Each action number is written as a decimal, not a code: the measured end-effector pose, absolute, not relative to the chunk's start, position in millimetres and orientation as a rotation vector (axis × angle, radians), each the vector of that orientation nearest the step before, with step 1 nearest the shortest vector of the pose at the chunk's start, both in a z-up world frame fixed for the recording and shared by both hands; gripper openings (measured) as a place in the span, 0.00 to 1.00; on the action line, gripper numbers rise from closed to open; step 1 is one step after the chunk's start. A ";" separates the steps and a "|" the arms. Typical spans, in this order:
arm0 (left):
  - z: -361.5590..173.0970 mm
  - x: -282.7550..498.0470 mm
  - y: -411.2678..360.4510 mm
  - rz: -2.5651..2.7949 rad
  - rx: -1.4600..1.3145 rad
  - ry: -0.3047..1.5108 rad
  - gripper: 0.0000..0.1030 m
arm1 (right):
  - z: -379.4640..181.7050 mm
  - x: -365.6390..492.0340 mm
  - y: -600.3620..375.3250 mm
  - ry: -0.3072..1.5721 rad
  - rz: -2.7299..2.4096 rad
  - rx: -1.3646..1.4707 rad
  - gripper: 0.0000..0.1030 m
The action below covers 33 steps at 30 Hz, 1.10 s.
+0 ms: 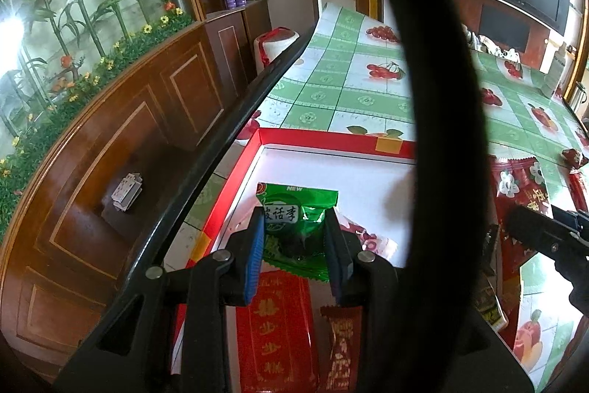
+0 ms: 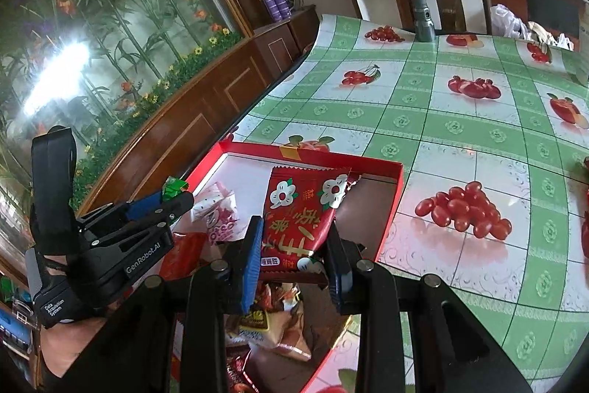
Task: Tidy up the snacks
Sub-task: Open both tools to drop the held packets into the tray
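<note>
Left gripper [image 1: 294,245]: fingers clamped on a green packet [image 1: 296,209], gripping it by its lower half so the printed end projects forward. The packet hangs over the white floor of the red box [image 1: 331,139], near the box's left wall. This position suits a release into the open far part of the box.

Right gripper [image 2: 294,255]: fingers clamped on a red packet [image 2: 305,212] with white flower print. The grip sits at the packet's near end; the rest tilts up and forward over the box. The packet appears clear of the box floor, though contact cannot be confirmed.

Box contents: a red bar [image 1: 276,330] and a brown bar [image 1: 340,348] lie below the left gripper at the near end. A pink-and-white packet [image 2: 221,212] lies just beside the left gripper. More wrappers are piled under the right gripper.

Both packets are held over the box because it serves as the collection point. The box rests on a green checked tablecloth [image 2: 460,135]. One more red snack [image 1: 574,158] lies on the cloth, well apart from the box.
</note>
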<state>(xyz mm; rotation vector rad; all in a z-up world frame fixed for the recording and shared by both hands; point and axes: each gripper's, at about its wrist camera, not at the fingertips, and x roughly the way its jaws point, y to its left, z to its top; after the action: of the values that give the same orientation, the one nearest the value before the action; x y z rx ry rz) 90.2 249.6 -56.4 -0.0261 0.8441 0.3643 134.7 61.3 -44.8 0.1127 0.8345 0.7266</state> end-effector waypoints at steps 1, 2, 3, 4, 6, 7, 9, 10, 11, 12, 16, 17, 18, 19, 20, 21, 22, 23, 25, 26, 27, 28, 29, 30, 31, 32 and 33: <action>-57.3 91.9 250.3 0.366 -0.026 0.848 0.31 | -45.7 135.6 62.4 0.837 0.729 0.110 0.29; -57.9 93.4 250.6 0.367 -0.025 0.851 0.31 | -46.8 136.5 64.2 0.840 0.730 0.107 0.29; -58.8 95.2 251.2 0.369 -0.024 0.854 0.31 | -48.0 137.8 65.3 0.842 0.730 0.105 0.29; -59.7 96.7 251.7 0.370 -0.024 0.857 0.31 | -49.7 139.3 67.0 0.847 0.732 0.101 0.29; -60.9 98.8 252.3 0.373 -0.022 0.861 0.31 | -52.4 142.0 69.3 0.856 0.733 0.097 0.29; -61.8 99.9 252.7 0.374 -0.021 0.864 0.31 | -54.3 143.2 70.2 0.860 0.734 0.095 0.29; -63.7 101.5 254.2 0.379 -0.023 0.870 0.31 | -56.4 143.2 72.0 0.865 0.735 0.092 0.29; -64.6 102.4 255.1 0.380 -0.025 0.873 0.31 | -57.7 143.9 72.9 0.868 0.734 0.089 0.29; -65.3 103.3 255.8 0.382 -0.027 0.875 0.31 | -58.4 144.6 73.6 0.869 0.733 0.086 0.29; -66.0 103.8 256.9 0.387 -0.031 0.878 0.31 | -58.7 144.9 73.5 0.871 0.732 0.085 0.29; -66.1 105.0 258.6 0.408 -0.037 0.885 0.37 | -59.0 146.0 75.4 0.866 0.731 0.070 0.30; -65.6 104.9 258.6 0.414 -0.036 0.887 0.40 | -59.1 146.0 76.3 0.866 0.733 0.065 0.31; -64.5 103.9 258.1 0.416 -0.035 0.881 0.50 | -58.4 144.8 76.6 0.862 0.734 0.060 0.31; -62.5 102.3 257.2 0.423 -0.031 0.873 0.59 | -57.7 143.7 76.7 0.858 0.733 0.055 0.31; -61.2 101.3 256.3 0.426 -0.027 0.866 0.61 | -57.8 143.8 76.4 0.856 0.731 0.052 0.32; -59.0 99.5 255.3 0.427 -0.025 0.857 0.61 | -56.9 142.7 75.6 0.851 0.732 0.051 0.33; -56.9 98.0 254.6 0.429 -0.025 0.853 0.62 | -55.6 141.3 74.0 0.845 0.731 0.051 0.35; -54.4 96.4 254.0 0.428 -0.028 0.849 0.62 | -54.1 140.0 71.8 0.841 0.728 0.052 0.35; -51.1 93.9 253.5 0.427 -0.033 0.842 0.62 | -50.8 137.7 66.2 0.831 0.726 0.061 0.35; -49.3 92.7 252.7 0.429 -0.034 0.839 0.62 | -49.4 136.5 64.2 0.829 0.724 0.065 0.35; -47.0 91.2 251.7 0.428 -0.036 0.835 0.62 | -47.1 134.3 59.8 0.824 0.722 0.070 0.35; -45.2 90.2 250.4 0.425 -0.037 0.832 0.62 | -45.8 132.9 57.0 0.820 0.721 0.074 0.36; -43.4 88.9 248.5 0.423 -0.037 0.829 0.62 | -43.6 130.7 52.8 0.814 0.719 0.080 0.35; -41.5 87.6 246.3 0.422 -0.036 0.825 0.62 | -42.2 129.3 50.5 0.810 0.717 0.084 0.35; -39.5 86.3 243.4 0.418 -0.034 0.821 0.62 | -39.8 127.0 46.2 0.805 0.714 0.090 0.35; -37.5 85.3 240.4 0.414 -0.034 0.818 0.62 | -37.6 125.3 42.8 0.799 0.712 0.096 0.36; -35.2 83.8 237.0 0.410 -0.032 0.814 0.62 | -35.3 122.7 37.4 0.793 0.710 0.106 0.36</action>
<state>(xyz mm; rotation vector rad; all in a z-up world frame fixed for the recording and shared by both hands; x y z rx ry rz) 83.8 237.0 -35.2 -0.0321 0.8141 0.4102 122.7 37.4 -35.3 0.1058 0.7925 0.7103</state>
